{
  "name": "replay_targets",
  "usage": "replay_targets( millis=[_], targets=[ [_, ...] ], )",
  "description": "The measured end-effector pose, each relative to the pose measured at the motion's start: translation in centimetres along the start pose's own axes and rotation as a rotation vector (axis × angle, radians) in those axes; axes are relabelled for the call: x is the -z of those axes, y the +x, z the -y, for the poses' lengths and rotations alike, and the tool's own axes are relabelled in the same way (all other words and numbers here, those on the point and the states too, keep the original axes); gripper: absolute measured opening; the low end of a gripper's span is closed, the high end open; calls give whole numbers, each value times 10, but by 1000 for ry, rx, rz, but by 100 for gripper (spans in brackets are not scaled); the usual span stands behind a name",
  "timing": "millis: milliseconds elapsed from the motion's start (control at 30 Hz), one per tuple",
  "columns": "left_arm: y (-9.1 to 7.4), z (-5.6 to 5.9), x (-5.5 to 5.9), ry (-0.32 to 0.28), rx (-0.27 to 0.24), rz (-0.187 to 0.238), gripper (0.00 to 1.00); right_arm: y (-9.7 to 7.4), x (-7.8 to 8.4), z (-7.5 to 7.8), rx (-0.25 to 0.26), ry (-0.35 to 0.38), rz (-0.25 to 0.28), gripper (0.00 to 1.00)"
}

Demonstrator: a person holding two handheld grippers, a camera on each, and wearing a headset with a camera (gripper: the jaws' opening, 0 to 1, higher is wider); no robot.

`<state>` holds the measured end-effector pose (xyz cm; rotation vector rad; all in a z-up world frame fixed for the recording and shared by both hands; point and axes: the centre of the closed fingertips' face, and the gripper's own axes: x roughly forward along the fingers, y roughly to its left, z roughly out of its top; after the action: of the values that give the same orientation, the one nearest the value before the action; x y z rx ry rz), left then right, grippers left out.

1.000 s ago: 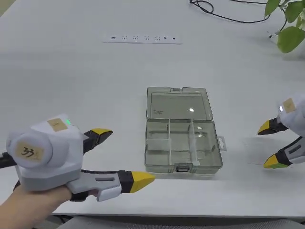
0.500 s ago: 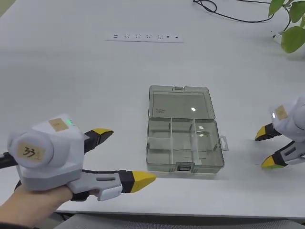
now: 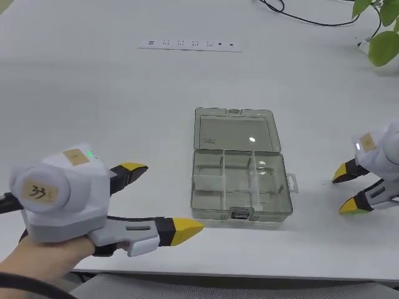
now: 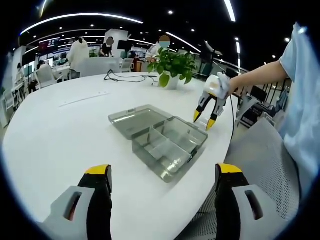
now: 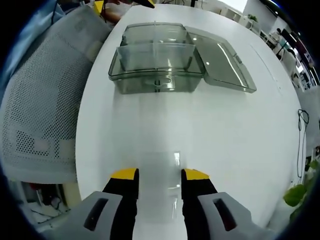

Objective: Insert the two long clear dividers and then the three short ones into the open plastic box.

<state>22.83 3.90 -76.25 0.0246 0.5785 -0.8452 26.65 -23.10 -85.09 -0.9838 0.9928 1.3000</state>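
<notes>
Both left gripper [image 3: 161, 199] and right gripper [image 3: 344, 192] show released fingers; the right, at the box's [image 3: 240, 217] 3 o'clock, apparently must next pinch a divider [image 5: 176, 160].

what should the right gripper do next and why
Probably lower the right gripper a little and close it on the faint clear piece lying on the table between its open jaws. It looks like a divider, though it is too transparent to be sure. The open box already holds some dividers, and the left gripper is open and empty.
</notes>
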Motion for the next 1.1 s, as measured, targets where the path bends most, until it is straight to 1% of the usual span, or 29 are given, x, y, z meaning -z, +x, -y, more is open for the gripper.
replay_targets(
  millis=[233,500,567,600,767,867,933,967,1000,1033,1100],
  targets=[
    [1,0,-2,-2,0,7,85,-1,-2,-3,1,-5,-7,33],
    [2,0,-3,-3,-4,10,85,-2,-3,-4,15,28,-1,33],
    [3,0,-2,-4,-1,7,85,-1,0,-2,18,39,2,33],
    [3,1,-3,-4,-1,8,85,0,2,0,20,40,3,33],
    [4,1,-4,-19,-1,13,85,-1,0,-1,33,42,1,33],
    [5,0,-5,-34,-4,15,84,-3,-1,1,52,50,3,33],
    [6,0,-5,-46,-2,16,84,-3,3,7,73,74,-1,33],
    [6,0,-5,-47,1,15,84,-3,2,9,75,75,8,33],
    [7,1,-5,-47,4,14,84,-5,1,12,88,88,23,33],
    [8,1,-5,-50,4,12,83,-7,-1,11,97,101,26,33],
    [11,3,-6,-53,11,9,82,-9,-3,13,105,98,38,33]
  ],
)
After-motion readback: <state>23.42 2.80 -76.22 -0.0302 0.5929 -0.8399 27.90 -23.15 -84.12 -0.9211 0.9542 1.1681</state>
